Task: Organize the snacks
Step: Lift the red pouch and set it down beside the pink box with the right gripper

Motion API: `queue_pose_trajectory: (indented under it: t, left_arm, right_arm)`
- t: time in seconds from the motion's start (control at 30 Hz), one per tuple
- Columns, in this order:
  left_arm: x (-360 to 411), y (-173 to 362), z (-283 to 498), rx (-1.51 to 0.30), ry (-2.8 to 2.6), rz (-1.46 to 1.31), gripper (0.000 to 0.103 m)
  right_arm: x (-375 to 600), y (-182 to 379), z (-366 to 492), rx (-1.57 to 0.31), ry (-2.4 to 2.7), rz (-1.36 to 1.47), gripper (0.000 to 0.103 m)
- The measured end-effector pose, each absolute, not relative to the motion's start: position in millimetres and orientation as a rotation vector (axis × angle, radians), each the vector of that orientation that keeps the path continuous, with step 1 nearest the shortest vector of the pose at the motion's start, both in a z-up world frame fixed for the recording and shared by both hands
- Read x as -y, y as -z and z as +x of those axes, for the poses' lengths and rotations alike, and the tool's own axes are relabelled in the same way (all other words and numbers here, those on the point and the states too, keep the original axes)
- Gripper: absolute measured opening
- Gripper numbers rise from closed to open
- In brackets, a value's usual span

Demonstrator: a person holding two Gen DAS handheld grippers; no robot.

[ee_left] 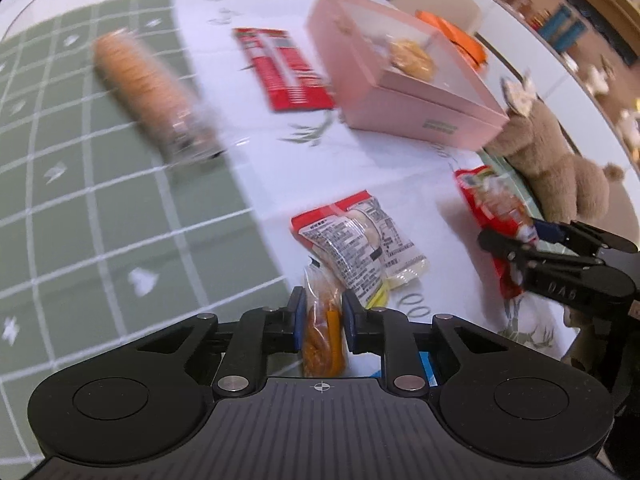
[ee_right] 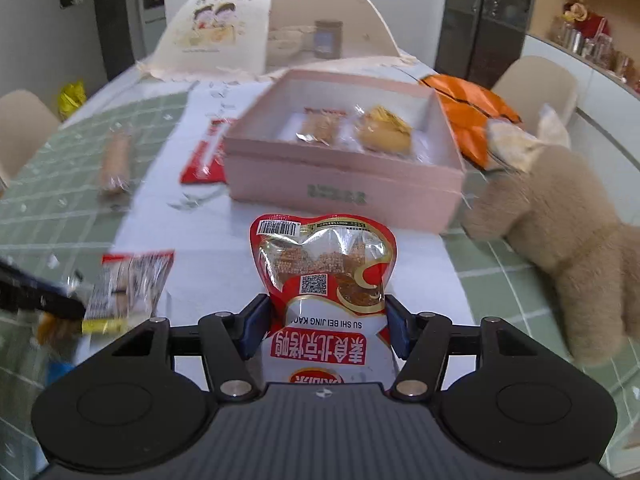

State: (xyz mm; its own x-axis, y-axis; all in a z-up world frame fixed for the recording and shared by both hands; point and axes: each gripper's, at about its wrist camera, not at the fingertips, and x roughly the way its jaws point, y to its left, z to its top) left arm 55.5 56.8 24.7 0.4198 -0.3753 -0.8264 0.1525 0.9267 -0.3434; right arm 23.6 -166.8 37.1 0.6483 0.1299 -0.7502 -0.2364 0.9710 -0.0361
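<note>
The left tool (ee_left: 323, 316) is pinching a small clear packet of orange snack (ee_left: 322, 336) just above the counter (ee_left: 240, 184). The right tool (ee_right: 326, 330) is clamping a red pouch (ee_right: 326, 276) by its sides, lying before the pink box (ee_right: 340, 184), which is holding two wrapped snacks beside a plush toy (ee_right: 560, 236).

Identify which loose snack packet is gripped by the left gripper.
The small clear packet of orange snack, pinched between the left gripper's blue pads; the red pouch sits in the right gripper.

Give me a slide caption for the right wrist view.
Right gripper clamps a red snack pouch before the open pink box.
</note>
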Motion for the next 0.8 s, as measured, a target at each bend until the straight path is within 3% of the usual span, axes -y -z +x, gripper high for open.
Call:
queue_pose_trajectory:
  t: [0.17,0.3,0.43,0.67,0.77,0.8]
  left_arm:
    - [-40,-27,57,-1.086,0.324,-0.152,0.023]
    - [-40,-26,57,-1.088,0.319,-0.15,0.023]
    - [-38,-27,57,-1.087,0.314,-0.136,0.023]
    - [-35,-28,54,-1.077,0.31,-0.115,0.023]
    - [-36,-28,54,-1.076,0.31,-0.124,0.023]
    - [-37,-28,55,-1.077,0.31,-0.127,0.023]
  right_arm:
    - [169,-20,17,-0.881,-0.185,-0.149,0.062]
    - [172,-16,21,-0.893,-0.163,-0.117,0.079]
    - [178,-14,33,-0.916,-0.172,-0.059,0.088]
    - [173,-15,61,-0.911,-0.175,-0.068,0.088]
    - [171,-28,62,-0.87,-0.213,-0.073,0.07]
    - [171,-35,60,-0.844,-0.223,-0.069,0.069]
